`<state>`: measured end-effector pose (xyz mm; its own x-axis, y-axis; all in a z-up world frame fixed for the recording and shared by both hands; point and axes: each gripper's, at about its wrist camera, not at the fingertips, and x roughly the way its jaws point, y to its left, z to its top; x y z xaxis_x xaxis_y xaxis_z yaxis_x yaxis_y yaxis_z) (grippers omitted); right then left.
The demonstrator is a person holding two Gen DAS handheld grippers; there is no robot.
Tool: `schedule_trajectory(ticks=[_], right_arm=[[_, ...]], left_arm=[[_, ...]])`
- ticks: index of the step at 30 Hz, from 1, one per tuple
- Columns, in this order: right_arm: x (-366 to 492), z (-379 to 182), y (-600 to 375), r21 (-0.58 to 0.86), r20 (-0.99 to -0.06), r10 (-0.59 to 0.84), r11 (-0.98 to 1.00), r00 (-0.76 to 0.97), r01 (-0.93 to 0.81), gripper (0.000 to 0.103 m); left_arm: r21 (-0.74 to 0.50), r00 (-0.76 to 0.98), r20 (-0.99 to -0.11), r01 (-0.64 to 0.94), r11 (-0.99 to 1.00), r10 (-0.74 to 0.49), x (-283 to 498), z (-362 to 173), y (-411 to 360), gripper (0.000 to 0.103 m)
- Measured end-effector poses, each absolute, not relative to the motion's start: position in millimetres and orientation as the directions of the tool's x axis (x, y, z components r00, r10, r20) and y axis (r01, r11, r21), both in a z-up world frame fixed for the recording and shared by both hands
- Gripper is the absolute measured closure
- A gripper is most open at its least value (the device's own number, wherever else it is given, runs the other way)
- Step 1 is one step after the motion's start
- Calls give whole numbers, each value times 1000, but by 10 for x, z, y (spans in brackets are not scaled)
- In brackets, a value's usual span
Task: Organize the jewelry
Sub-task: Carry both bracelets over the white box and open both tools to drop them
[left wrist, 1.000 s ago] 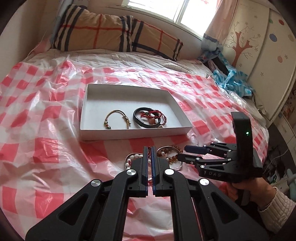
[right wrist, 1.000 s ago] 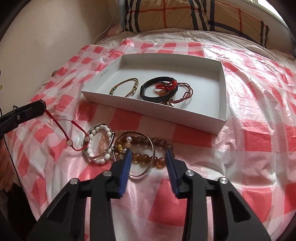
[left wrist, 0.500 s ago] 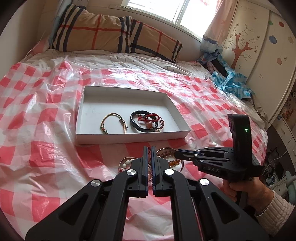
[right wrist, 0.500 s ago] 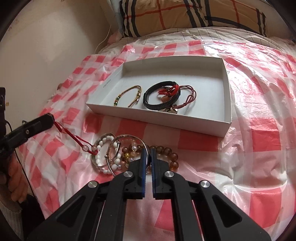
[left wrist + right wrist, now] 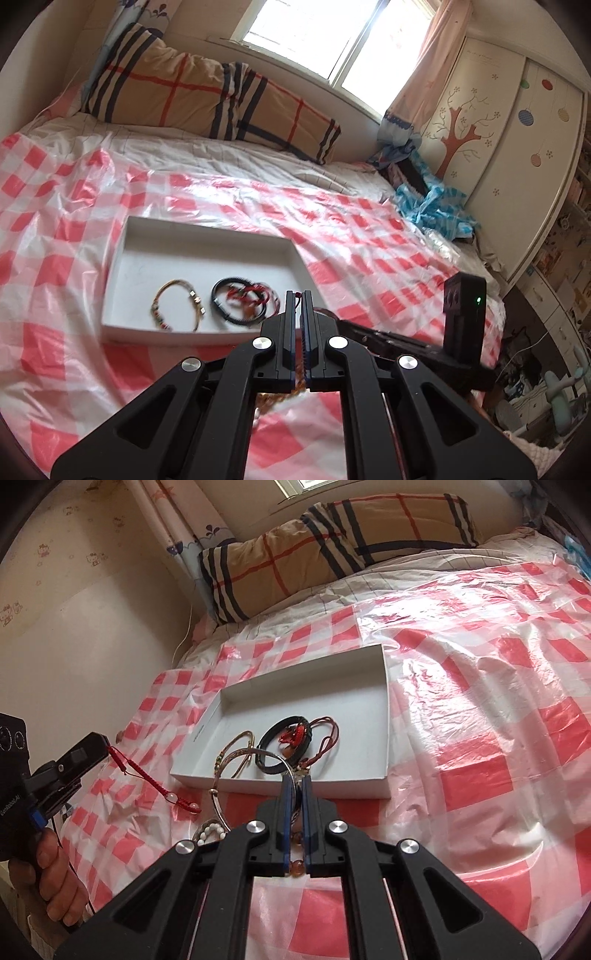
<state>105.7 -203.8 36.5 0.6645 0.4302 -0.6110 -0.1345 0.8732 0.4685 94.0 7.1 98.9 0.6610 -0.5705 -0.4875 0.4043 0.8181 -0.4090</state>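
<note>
A white box (image 5: 122, 258) (image 5: 384, 716) lies on the bed with a gold bracelet (image 5: 177, 308), a black band (image 5: 284, 746) and red cords in it. My left gripper (image 5: 299, 295) (image 5: 99, 744) is shut on a red string bracelet (image 5: 147, 777) that hangs from its tips, left of the box. My right gripper (image 5: 299, 781) is shut on a silver bangle (image 5: 240, 760), lifted above the box's near wall. A white bead bracelet (image 5: 210, 829) and amber beads (image 5: 297, 867) lie on the sheet below it.
A red-and-white checked plastic sheet (image 5: 480, 738) covers the bed. Plaid pillows (image 5: 192, 96) lie at the head. A blue plastic bag (image 5: 432, 206) sits at the bed's right edge by a wardrobe (image 5: 517, 147). A wall (image 5: 74, 627) runs along the left side.
Both grippers have risen. The right one has lifted the silver bangle off the pile; the left one has lifted the red string bracelet clear of the sheet.
</note>
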Motion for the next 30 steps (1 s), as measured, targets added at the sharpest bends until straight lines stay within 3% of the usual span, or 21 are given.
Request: schedule_trajectory(ticks=[15, 19, 21, 22, 23, 25, 30], right_arm=[[1447, 427, -2175, 507, -547, 389, 859, 741, -77, 97], [1746, 355, -2043, 482, -559, 387, 871, 733, -91, 97], [1903, 233, -1984, 473, -605, 379, 879, 700, -67, 89], [1935, 167, -1976, 469, -626, 367, 882, 689, -43, 71], [1937, 126, -1975, 469, -635, 366, 883, 680, -38, 68], [1925, 126, -1987, 449, -650, 353, 893, 673, -35, 68], [1836, 211, -2109, 467, -627, 341, 884, 701, -12, 60]], left_arm=[[-429, 685, -472, 372, 823, -556, 1456, 1073, -156, 100], [-467, 728, -463, 284, 838, -505, 1726, 935, -91, 99], [-478, 725, -505, 217, 851, -468, 1867, 772, -37, 93], [-479, 716, -537, 176, 860, -446, 1923, 689, -19, 82], [-474, 709, -564, 141, 869, -423, 1952, 623, 3, 71], [-462, 715, -577, 114, 879, -396, 1942, 575, 46, 62], [-439, 737, -573, 94, 894, -359, 1825, 599, 117, 49]])
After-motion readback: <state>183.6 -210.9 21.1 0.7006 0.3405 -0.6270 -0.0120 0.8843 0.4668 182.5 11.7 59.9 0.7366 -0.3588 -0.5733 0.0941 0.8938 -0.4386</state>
